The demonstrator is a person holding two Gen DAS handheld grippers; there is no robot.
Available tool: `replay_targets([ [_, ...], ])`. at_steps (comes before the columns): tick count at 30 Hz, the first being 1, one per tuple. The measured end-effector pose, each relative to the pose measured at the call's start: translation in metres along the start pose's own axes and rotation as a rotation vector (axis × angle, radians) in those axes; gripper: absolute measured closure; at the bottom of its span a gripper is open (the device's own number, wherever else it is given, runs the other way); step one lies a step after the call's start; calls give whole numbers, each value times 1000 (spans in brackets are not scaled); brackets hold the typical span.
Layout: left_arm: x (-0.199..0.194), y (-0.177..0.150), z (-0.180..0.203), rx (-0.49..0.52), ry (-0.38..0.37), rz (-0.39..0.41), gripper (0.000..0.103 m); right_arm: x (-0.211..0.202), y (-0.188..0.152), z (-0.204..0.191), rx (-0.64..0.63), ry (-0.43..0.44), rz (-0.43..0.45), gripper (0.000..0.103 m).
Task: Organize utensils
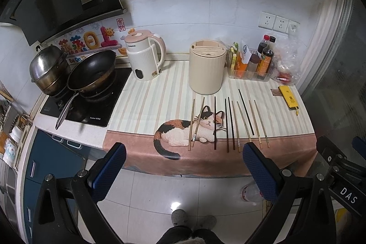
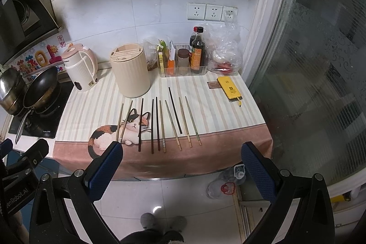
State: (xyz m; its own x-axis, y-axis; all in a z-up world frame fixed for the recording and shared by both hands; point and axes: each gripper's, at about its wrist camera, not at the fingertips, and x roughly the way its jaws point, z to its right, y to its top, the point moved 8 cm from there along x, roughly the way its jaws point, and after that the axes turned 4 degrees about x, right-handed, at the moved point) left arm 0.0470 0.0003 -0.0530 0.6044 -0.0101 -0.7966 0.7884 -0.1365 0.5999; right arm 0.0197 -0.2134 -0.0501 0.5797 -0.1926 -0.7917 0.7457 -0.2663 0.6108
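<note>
Chopsticks point(image 2: 160, 122) lie loose in a row on the cat-print cloth point(image 2: 228, 111), none yet in the cream holder point(image 2: 130, 74) standing just beyond them at 11 o'clock. Both the left gripper point(image 1: 184, 157) and right gripper point(image 2: 181, 156) hang wide and empty off the counter's near edge. Nothing looks started; next, one claw must close narrowly on a single thin stick.

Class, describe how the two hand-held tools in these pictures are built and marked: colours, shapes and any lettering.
Both tools share one build. The left tool and the right tool each have two flat fingers faced with dark blue, diamond-textured pads, carried on glossy black angular linkage arms joined by round silver pivot bolts. White lettering marks the bodies: "DAS" on one, a word ending "Robot.AI" on the other.
</note>
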Motion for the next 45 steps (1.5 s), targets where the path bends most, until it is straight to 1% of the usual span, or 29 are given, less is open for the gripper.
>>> replay_targets([
  [14,-1,1,11,-1,-4,0,0,-5,2,1,3,-2,5,0],
  [40,2,-3,16,-5,-1,-3,0,-5,1,1,1,-4,7,0],
  [45,2,-4,17,-11,-1,-3,0,-5,5,6,0,6,3,0],
])
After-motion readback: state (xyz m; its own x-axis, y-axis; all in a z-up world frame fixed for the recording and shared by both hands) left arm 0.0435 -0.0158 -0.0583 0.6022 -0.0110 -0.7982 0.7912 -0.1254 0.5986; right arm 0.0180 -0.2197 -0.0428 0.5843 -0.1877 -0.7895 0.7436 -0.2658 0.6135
